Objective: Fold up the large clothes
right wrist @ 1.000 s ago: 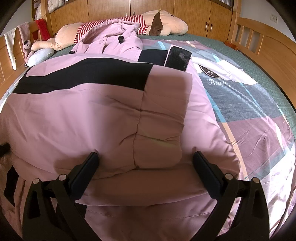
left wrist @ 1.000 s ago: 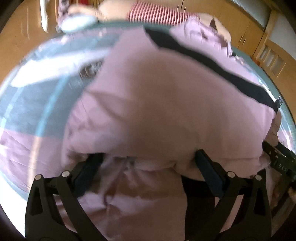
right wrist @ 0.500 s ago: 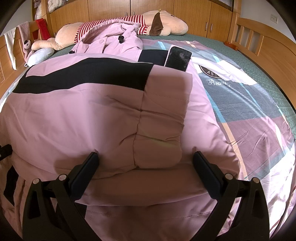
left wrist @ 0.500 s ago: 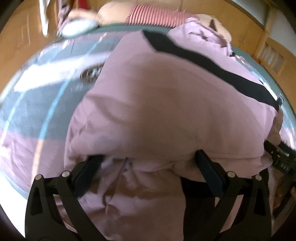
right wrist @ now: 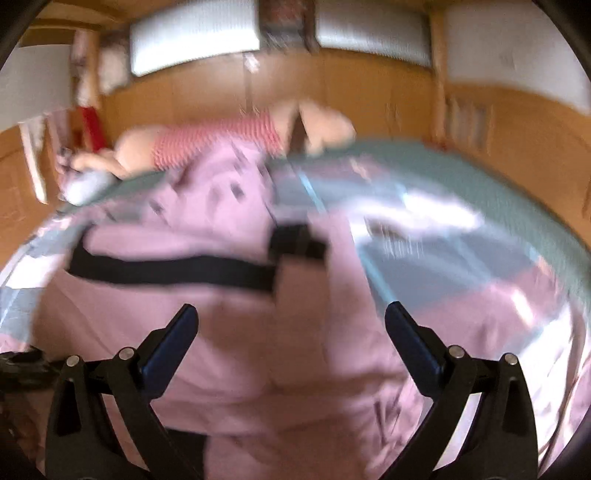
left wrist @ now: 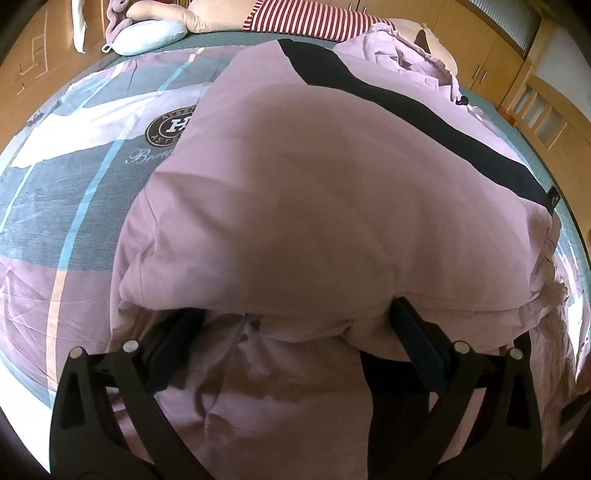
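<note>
Left wrist: pink jacket [left wrist: 332,206] buries spread left claw [left wrist: 295,328] (right claw [right wrist: 288,314] gapes); plush [left wrist: 295,16] beyond.

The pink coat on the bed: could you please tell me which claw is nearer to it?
Left. The left claw has its tips tucked under the pink coat fold; the right claw hangs open above it, tips clear of the fabric.

jacket [left wrist: 332,206]: pale pink, black band | bedspread [left wrist: 74,177]: grey, white, mauve blocks, light-blue stripes, round dark emblem | plush toy [left wrist: 306,14]: beige, red-white stripes | pillow [left wrist: 151,35]: pale blue | cupboards [right wrist: 332,99]: orange-brown wood
</note>
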The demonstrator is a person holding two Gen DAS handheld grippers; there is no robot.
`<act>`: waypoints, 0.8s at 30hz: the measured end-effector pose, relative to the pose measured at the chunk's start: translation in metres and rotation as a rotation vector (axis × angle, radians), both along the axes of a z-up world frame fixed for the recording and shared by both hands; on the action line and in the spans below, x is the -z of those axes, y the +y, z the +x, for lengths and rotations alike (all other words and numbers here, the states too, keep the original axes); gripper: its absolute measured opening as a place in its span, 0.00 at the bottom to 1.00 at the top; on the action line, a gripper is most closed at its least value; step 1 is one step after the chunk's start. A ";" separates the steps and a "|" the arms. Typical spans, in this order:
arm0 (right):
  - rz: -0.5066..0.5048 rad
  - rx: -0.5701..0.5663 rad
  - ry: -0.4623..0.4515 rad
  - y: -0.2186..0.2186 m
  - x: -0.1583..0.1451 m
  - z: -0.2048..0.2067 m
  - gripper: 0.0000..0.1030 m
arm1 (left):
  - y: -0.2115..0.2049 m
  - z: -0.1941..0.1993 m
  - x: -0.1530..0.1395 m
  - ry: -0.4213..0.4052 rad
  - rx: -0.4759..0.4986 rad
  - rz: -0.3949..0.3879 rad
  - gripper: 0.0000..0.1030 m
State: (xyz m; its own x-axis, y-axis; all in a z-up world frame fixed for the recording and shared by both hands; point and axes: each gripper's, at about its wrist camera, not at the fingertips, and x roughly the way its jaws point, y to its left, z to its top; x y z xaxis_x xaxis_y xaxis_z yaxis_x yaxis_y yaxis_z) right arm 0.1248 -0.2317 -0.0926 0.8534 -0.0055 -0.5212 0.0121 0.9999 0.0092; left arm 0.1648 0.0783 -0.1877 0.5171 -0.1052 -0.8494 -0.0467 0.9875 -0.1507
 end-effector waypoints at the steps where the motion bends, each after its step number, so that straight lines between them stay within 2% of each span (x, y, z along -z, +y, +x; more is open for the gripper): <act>1: -0.016 -0.019 -0.014 0.009 -0.007 0.005 0.99 | 0.000 0.000 0.000 -0.001 0.000 0.001 0.98; 4: 0.012 -0.090 -0.003 0.036 -0.012 0.028 0.99 | 0.000 0.001 0.000 0.007 0.002 -0.002 0.98; 7: 0.033 -0.129 0.062 0.060 -0.001 0.062 0.98 | 0.001 0.002 0.000 0.014 0.007 -0.009 0.98; 9: 0.034 -0.140 0.160 0.072 0.020 0.084 0.97 | 0.002 0.002 0.000 0.012 0.010 -0.011 0.98; 11: -0.002 -0.108 0.318 0.079 0.057 0.106 0.96 | 0.002 0.001 0.000 0.010 0.011 -0.011 0.98; 12: -0.023 -0.109 0.329 0.080 0.066 0.107 0.97 | 0.002 0.001 0.000 0.009 0.012 -0.011 0.98; 14: -0.088 -0.119 0.307 0.085 0.072 0.106 0.98 | 0.001 0.001 0.000 0.007 0.011 -0.007 0.98; 16: -0.104 -0.124 0.326 0.087 0.062 0.106 0.97 | 0.000 0.000 0.001 0.006 0.010 -0.005 0.98; 17: -0.087 -0.136 0.310 0.084 0.053 0.103 0.97 | 0.000 0.000 0.001 0.006 0.010 -0.006 0.98; 20: -0.004 -0.162 0.150 0.073 0.012 0.093 0.97 | 0.000 -0.001 0.001 0.001 0.009 -0.003 0.98; 21: 0.006 -0.156 0.124 0.072 0.001 0.097 0.97 | 0.000 -0.001 0.001 -0.001 0.008 -0.001 0.98; 24: 0.035 -0.127 0.121 0.060 -0.028 0.137 0.97 | -0.002 -0.002 0.002 -0.008 0.007 0.005 0.98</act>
